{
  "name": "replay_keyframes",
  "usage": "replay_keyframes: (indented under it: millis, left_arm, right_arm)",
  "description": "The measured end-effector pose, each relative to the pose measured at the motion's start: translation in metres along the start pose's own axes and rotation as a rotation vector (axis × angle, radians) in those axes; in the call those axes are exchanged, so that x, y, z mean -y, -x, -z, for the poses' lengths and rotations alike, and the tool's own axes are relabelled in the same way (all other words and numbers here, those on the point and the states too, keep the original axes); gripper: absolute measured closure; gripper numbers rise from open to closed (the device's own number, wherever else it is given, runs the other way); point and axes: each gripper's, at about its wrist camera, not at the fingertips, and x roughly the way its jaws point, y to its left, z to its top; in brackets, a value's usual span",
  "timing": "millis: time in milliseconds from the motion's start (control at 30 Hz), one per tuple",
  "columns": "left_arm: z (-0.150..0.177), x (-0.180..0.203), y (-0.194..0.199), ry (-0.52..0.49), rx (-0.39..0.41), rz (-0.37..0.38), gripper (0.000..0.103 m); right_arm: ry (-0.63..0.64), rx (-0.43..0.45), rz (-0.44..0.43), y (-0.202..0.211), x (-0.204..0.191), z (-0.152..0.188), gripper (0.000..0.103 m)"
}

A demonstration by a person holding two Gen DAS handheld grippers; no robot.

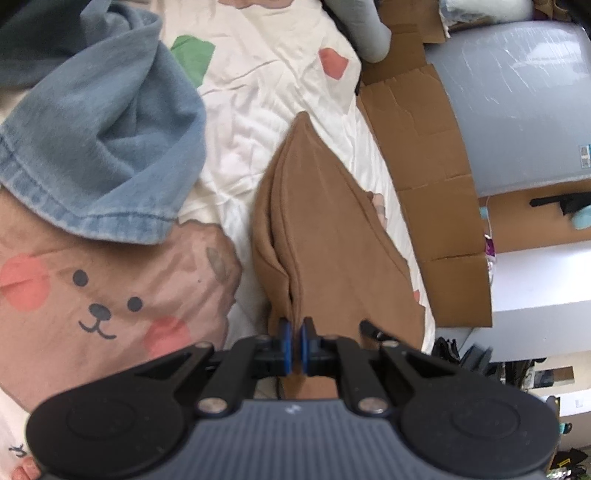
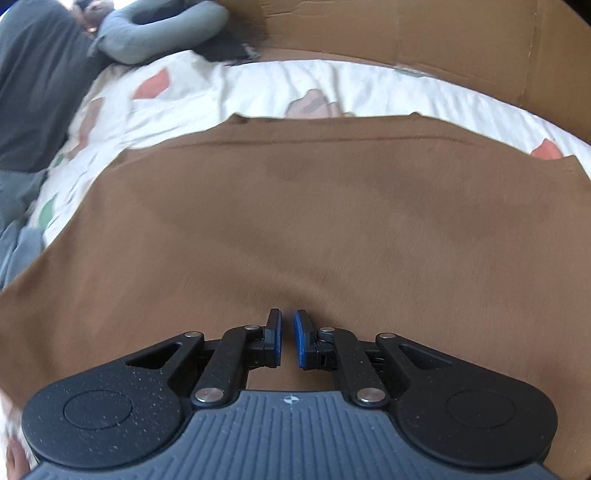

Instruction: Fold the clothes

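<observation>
A brown garment (image 1: 332, 229) is lifted off the bed in a folded, hanging ridge, and my left gripper (image 1: 294, 326) is shut on its near edge. In the right wrist view the same brown garment (image 2: 295, 203) spreads wide and flat over the sheet. My right gripper (image 2: 287, 317) is at its near edge. Its pads stand close together with brown cloth in the narrow gap, and creases pull in toward the tips. A blue denim garment (image 1: 99, 140) lies crumpled to the left.
The bed has a white sheet (image 1: 266, 74) with a bear print and coloured patches. Flattened cardboard (image 1: 424, 147) runs along the bed's right edge and its far edge (image 2: 406, 33). A grey rolled cushion (image 2: 159, 33) and dark grey cloth (image 2: 37, 81) lie at the far left.
</observation>
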Motion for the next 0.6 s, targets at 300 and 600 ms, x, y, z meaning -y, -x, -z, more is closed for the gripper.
replay_keyframes:
  millis: [300, 600]
  left_arm:
    - [-0.005, -0.011, 0.004, 0.036, 0.017, 0.003, 0.097]
    - [-0.01, -0.011, -0.001, 0.037, -0.014, 0.036, 0.097]
  right_arm:
    - [-0.02, 0.05, 0.069, -0.031, 0.009, -0.053, 0.09]
    - [0.017, 0.086, 0.104, -0.057, 0.017, -0.094, 0.09]
